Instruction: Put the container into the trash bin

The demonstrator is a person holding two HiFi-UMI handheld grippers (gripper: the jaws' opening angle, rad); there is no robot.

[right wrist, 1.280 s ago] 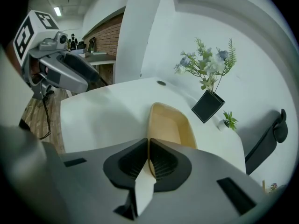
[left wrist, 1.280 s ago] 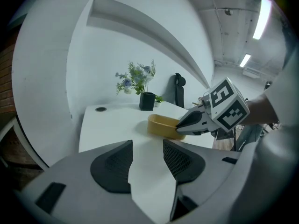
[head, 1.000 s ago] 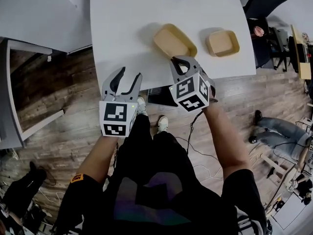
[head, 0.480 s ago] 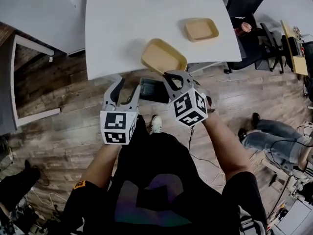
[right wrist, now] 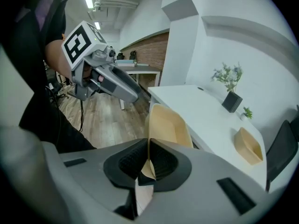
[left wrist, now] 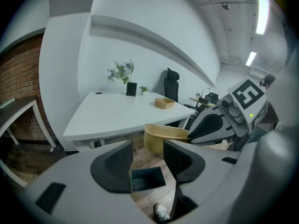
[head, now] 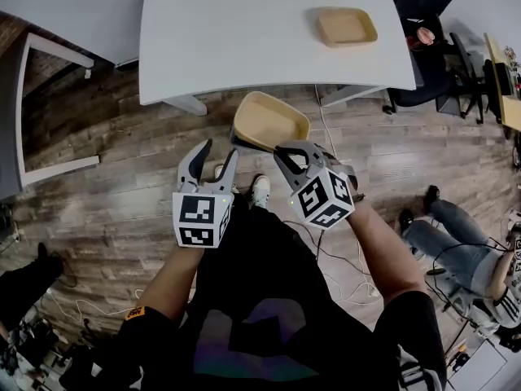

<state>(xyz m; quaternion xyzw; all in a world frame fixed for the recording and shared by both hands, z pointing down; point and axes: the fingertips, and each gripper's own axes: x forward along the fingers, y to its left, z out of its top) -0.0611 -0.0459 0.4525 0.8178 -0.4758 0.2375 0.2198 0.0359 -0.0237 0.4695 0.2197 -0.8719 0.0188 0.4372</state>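
Where it hangs clear of the table edge, above the plank floor, the tan oblong fibre container [head: 270,120] sits tilted, pinched by its near rim between the closed jaws of the right gripper [head: 291,151]. That gripper's own view shows the thin wall clamped between the pads. Just beside it the left gripper [head: 218,149] has its jaws apart and holds nothing. Through the gap its view shows the dark square plastic trash bin [left wrist: 147,178] on the floor, lower than the container. Beyond stands the white table [head: 244,39] with a second tan container [head: 347,26] on it.
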